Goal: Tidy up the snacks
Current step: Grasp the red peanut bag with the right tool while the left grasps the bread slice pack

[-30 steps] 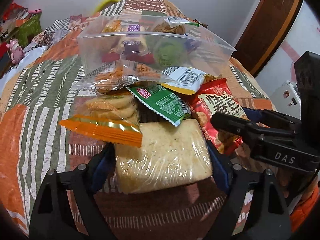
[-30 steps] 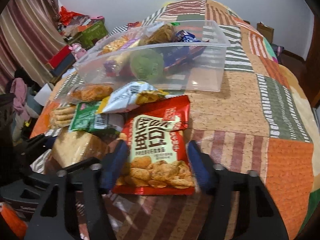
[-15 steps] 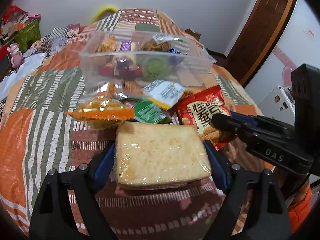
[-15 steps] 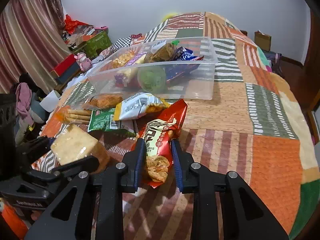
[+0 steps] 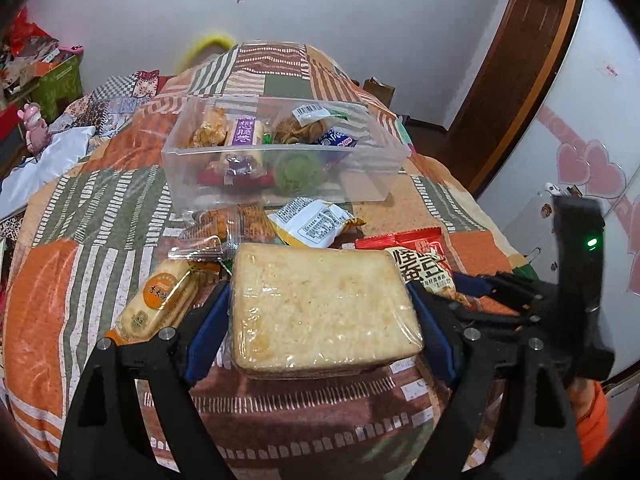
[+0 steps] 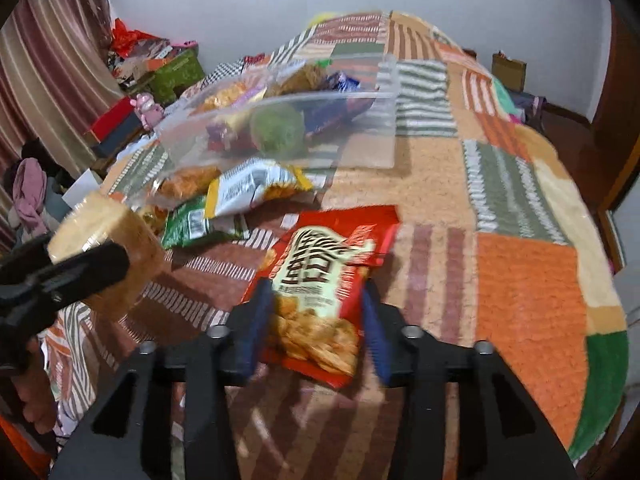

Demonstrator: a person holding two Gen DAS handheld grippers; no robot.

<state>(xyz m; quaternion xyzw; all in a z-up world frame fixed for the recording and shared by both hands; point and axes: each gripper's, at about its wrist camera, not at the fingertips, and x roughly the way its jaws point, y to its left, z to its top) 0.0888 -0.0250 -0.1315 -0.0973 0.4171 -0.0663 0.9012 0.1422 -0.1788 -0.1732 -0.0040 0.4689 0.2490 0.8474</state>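
The bread is held tight in the left gripper, lifted above the bed. The right gripper is opening around the red bag. Next, the bread should probably be carried over into the box.

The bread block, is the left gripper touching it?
Touching. The left wrist view shows both blue pads pressed against the sides of the bread block, in the left gripper.

Red snack bag reads perhaps 怪味豆, purple packet 想脆
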